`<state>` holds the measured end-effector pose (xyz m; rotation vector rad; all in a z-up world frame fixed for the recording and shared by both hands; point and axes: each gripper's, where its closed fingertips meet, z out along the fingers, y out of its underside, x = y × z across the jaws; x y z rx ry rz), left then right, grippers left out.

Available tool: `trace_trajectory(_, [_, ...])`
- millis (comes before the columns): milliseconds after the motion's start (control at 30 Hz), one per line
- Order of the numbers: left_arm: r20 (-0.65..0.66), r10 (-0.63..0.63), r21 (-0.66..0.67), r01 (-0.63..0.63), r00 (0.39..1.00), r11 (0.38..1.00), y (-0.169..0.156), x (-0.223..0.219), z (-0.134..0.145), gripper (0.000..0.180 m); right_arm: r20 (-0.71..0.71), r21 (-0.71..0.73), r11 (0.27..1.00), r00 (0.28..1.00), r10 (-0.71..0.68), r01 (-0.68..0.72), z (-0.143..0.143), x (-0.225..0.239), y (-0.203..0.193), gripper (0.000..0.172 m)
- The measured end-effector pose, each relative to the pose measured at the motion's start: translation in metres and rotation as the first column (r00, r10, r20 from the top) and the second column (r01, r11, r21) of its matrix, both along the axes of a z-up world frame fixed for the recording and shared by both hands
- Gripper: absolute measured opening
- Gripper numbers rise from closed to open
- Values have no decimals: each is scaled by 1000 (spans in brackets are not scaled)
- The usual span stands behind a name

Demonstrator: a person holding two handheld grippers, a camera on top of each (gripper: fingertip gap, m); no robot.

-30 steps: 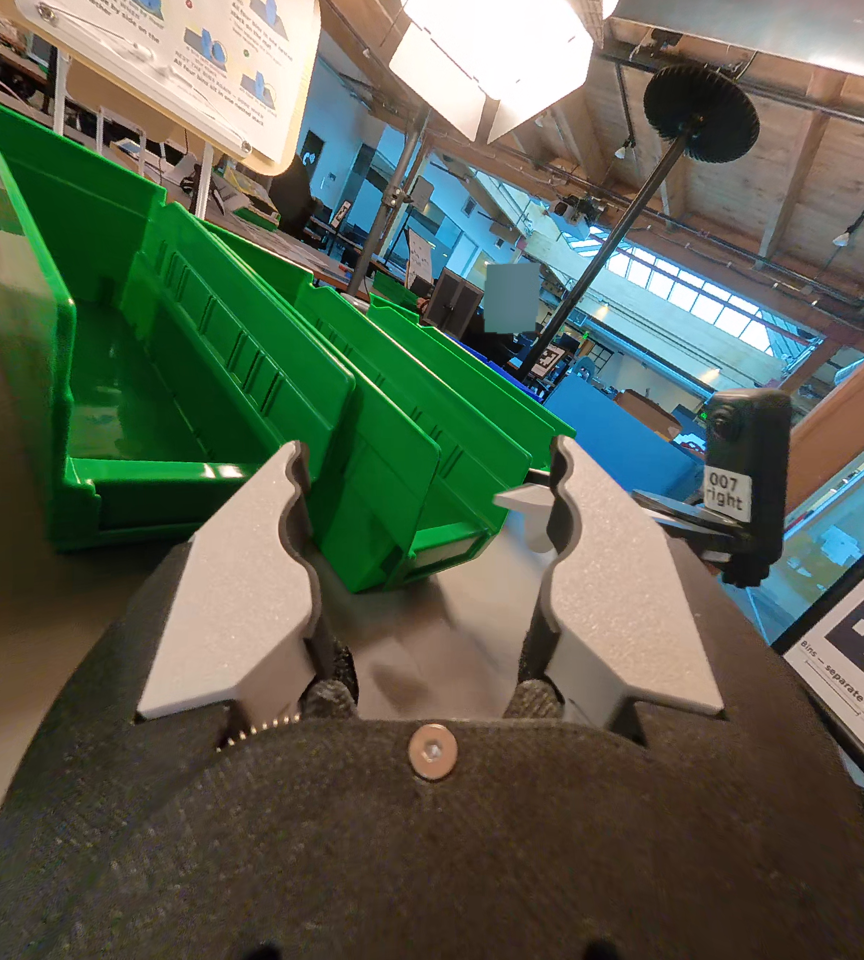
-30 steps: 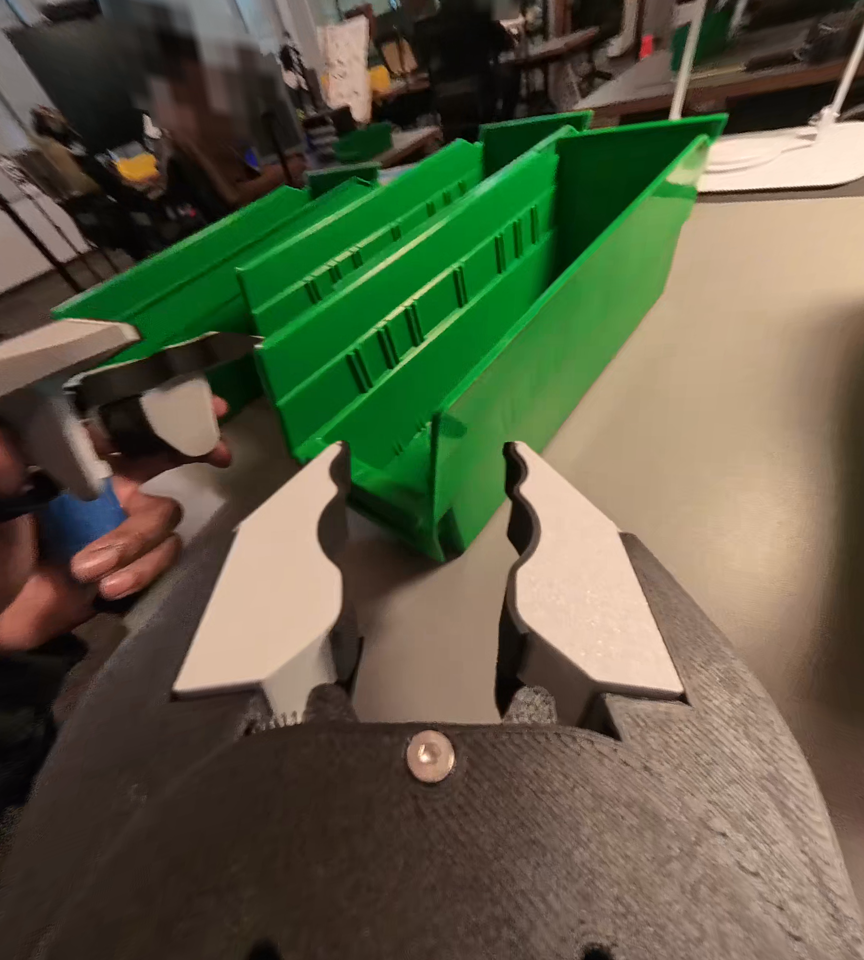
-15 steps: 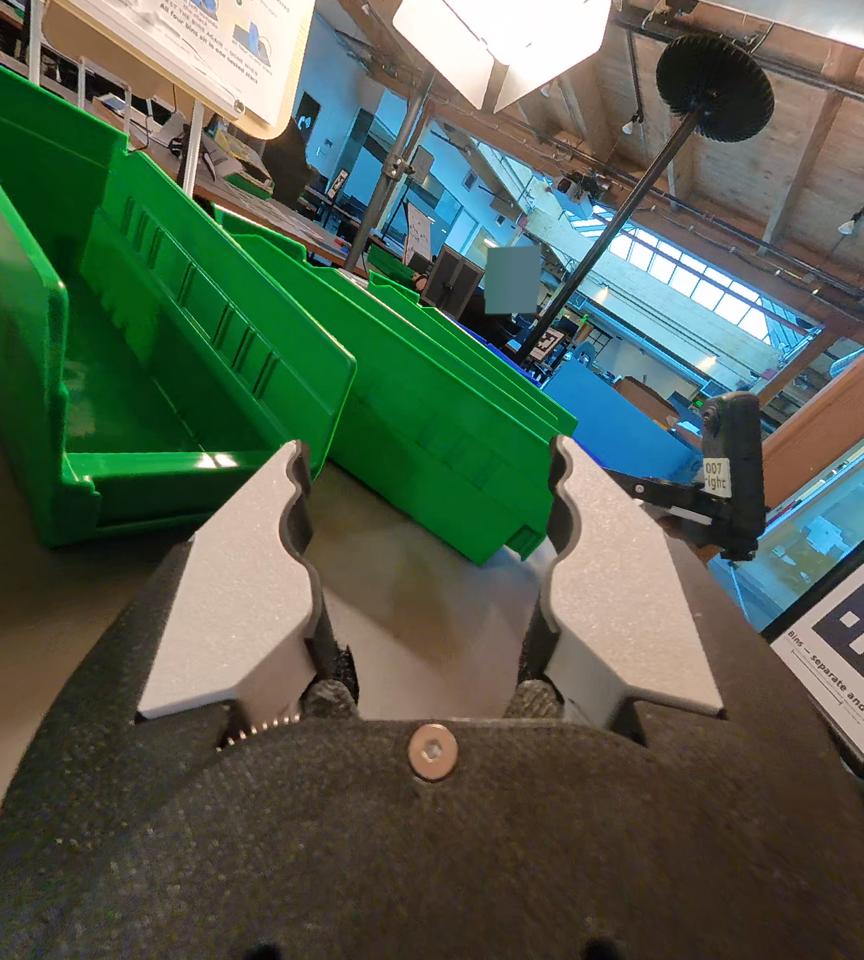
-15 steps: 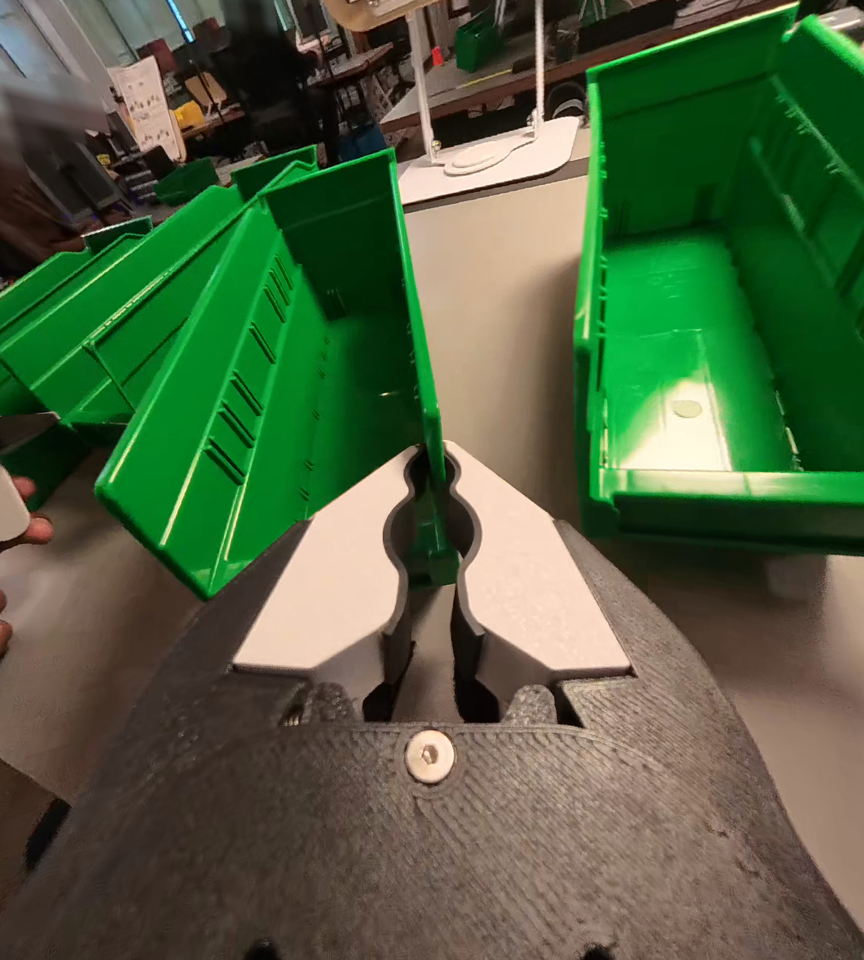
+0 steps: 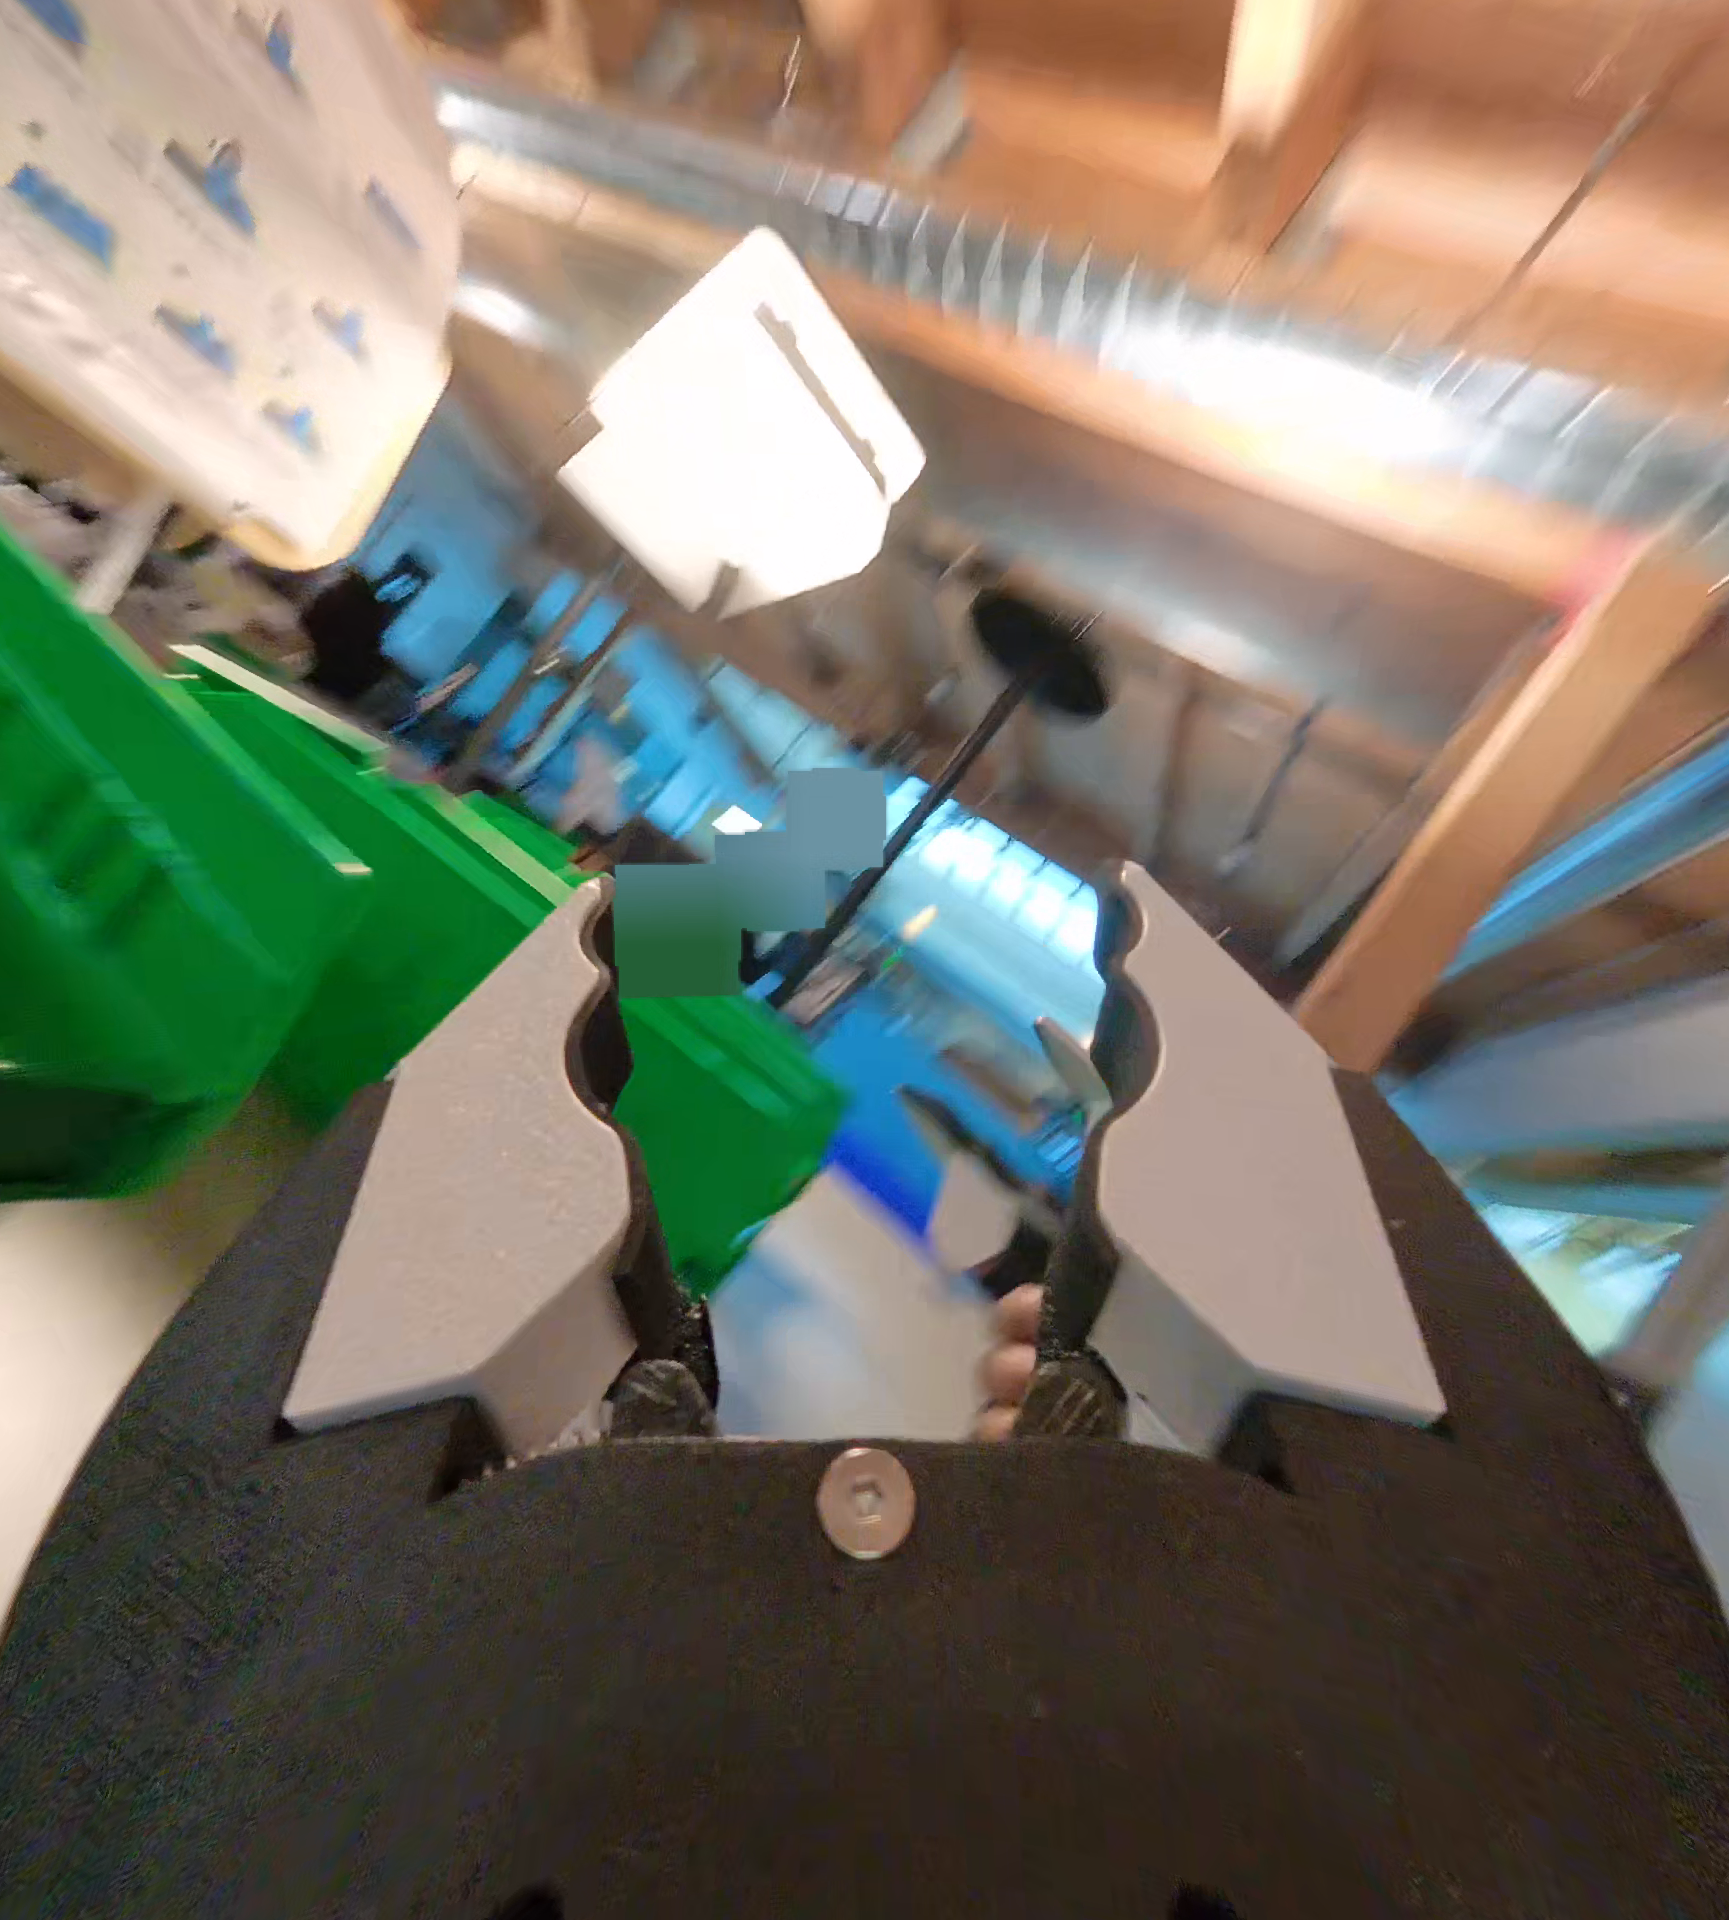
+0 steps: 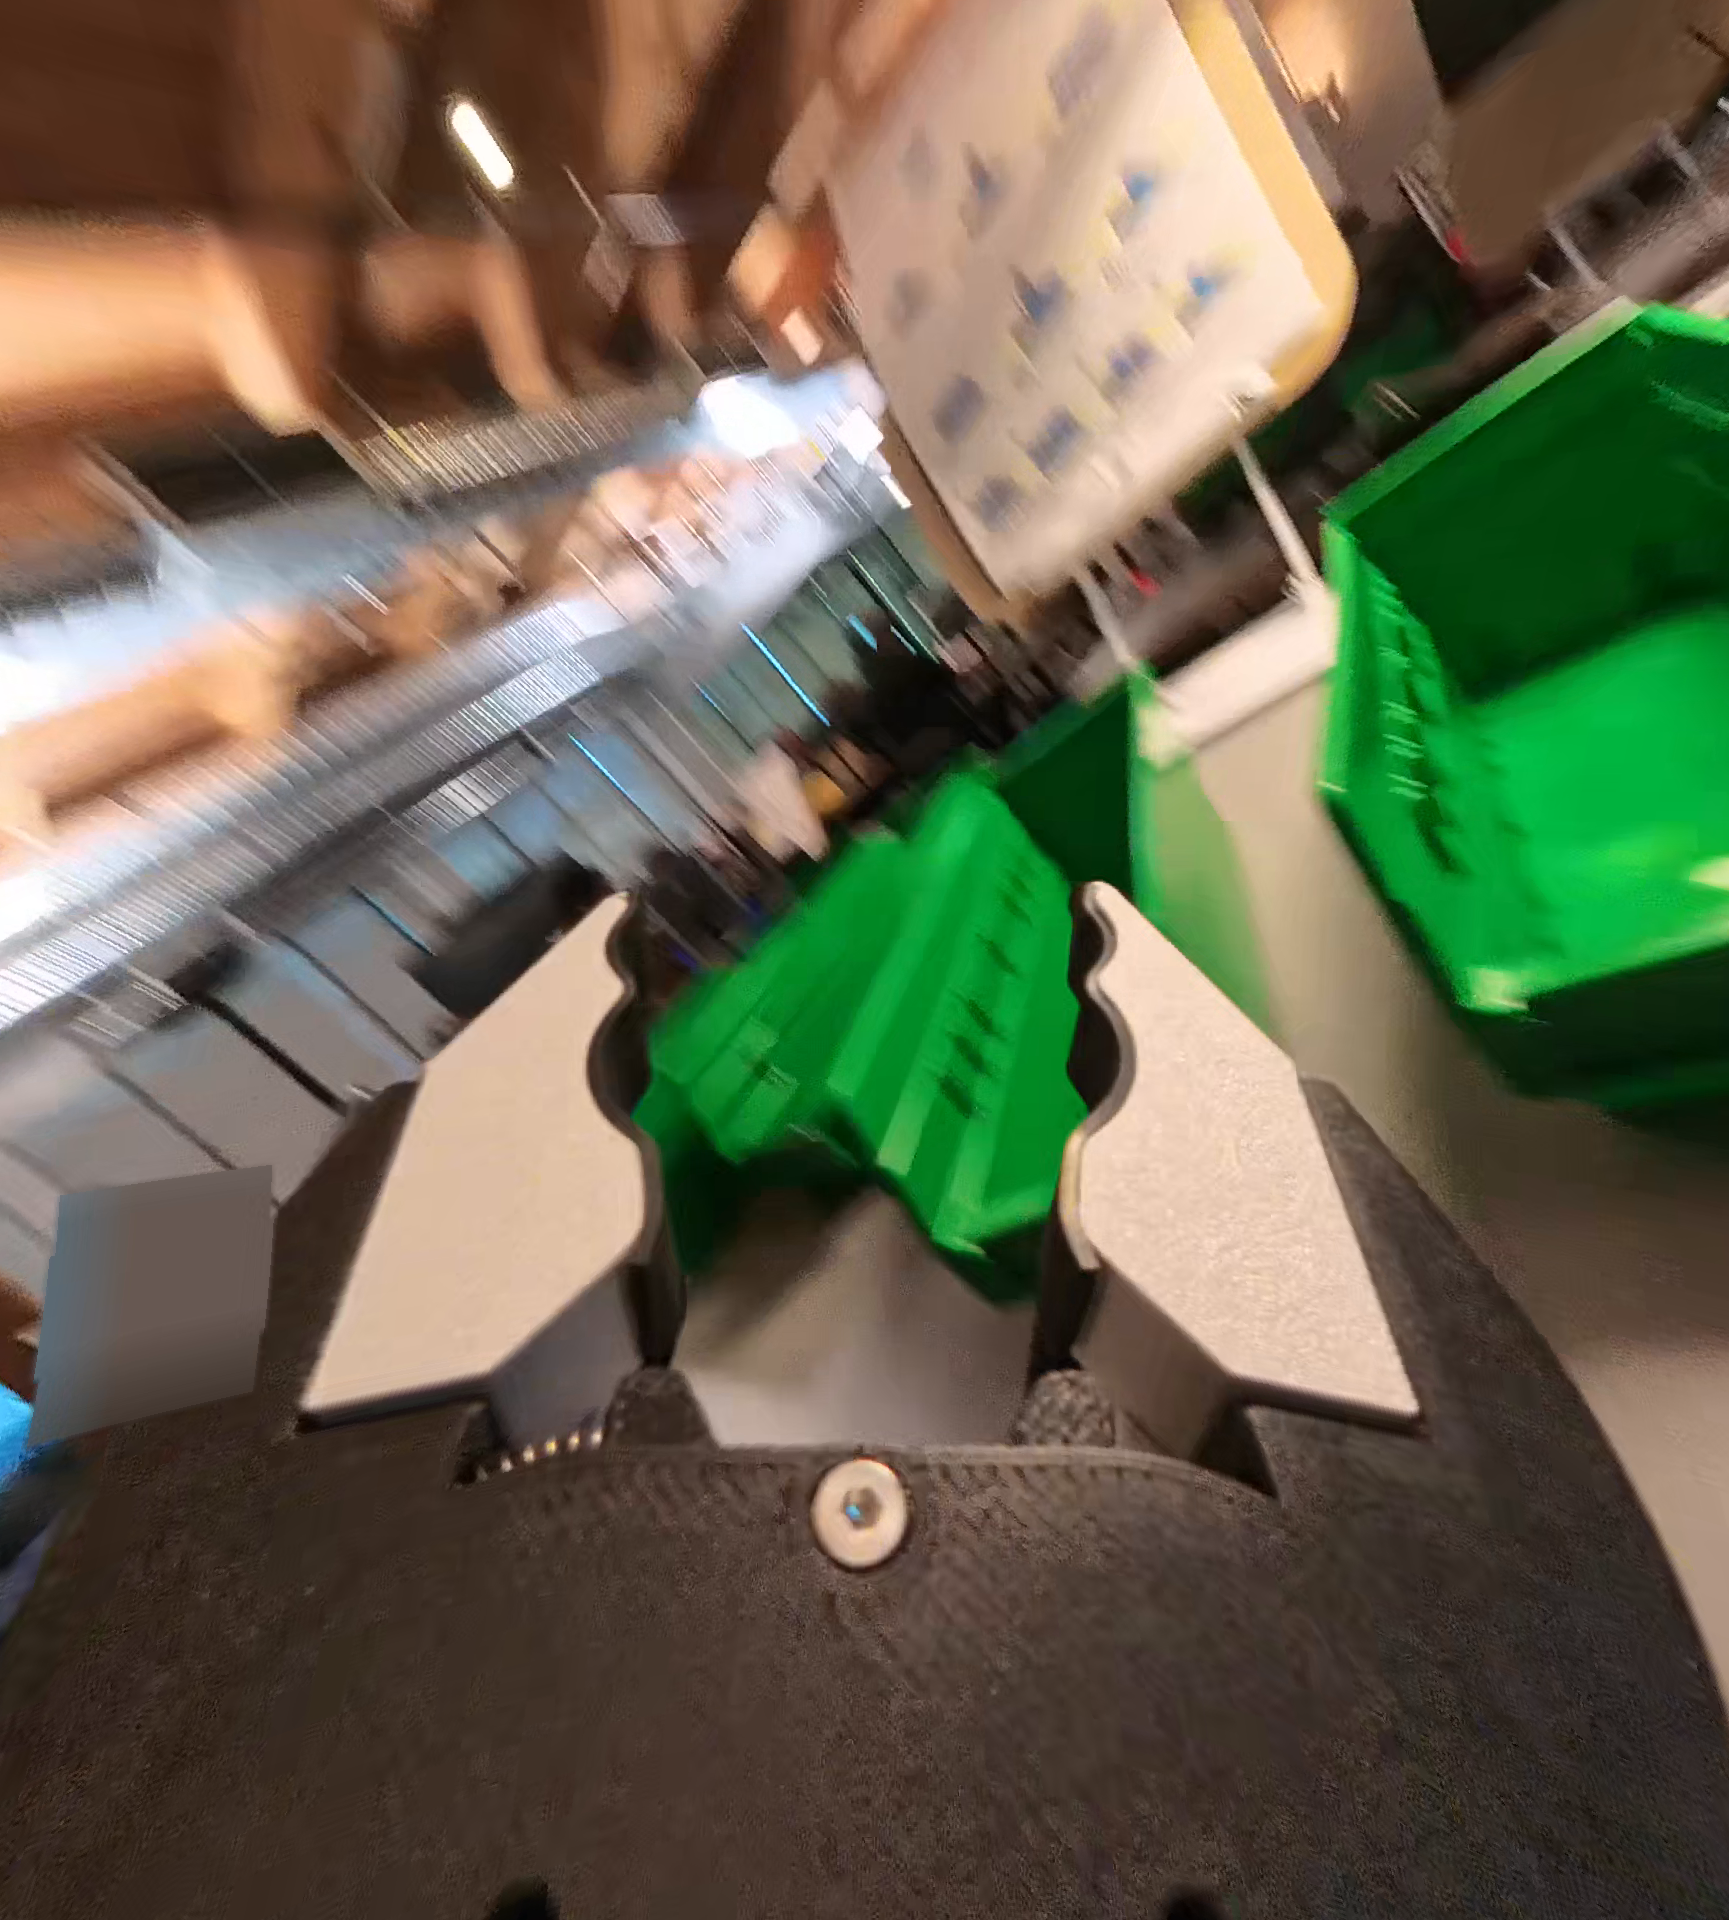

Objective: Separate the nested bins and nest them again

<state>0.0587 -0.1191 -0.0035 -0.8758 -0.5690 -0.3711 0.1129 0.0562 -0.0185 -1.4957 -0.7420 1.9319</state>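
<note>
Both views are strongly blurred; the left gripper (image 5: pixel 860 987) and the right gripper (image 6: pixel 855 987) both have jaws wide apart and grasp nothing. The green bins (image 6: pixel 901 1018) lie in a group on the grey table (image 6: pixel 1525 1299), with one separate bin (image 6: pixel 1608 790) to the right, seen best in the right view. Only the left view shows a lamp (image 5: pixel 735 426); a white board (image 6: pixel 1078 281) stands behind the bins, its writing too blurred to read.

Blurred green bins (image 5: pixel 112 883) left — tongs (image 5: pixel 860 935) spread wide
</note>
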Motion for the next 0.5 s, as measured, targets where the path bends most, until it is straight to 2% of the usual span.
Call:
trace_trajectory(33, [27,-47,102,44,999,994,3,11,7,90,-123,-79,997,992,8,-18,19,11,-6,86])
trace_trajectory(100, [59,-191,215,175,980,961,25,40,8,91,-336,-230,967,941,22,-105,48,30,-19,89])
trace_trajectory(200, [76,-375,261,344,924,902,62,84,0,94,-475,-356,898,878,64,-258,61,34,-37,95])
trace_trajectory(267, [61,-363,243,339,930,909,71,96,-5,95,-515,-418,842,852,88,-340,60,32,-38,97])
trace_trajectory(300, [53,-345,245,323,937,914,69,97,-5,95,-520,-439,835,852,65,-332,57,32,-34,100])
trace_trajectory(400, [17,-321,198,311,947,929,68,101,-6,96,-535,-440,840,844,38,-316,54,38,-28,110])
trace_trajectory(500, [-39,-301,148,303,953,941,68,113,-6,99,-544,-395,860,836,65,-324,55,41,-33,110])
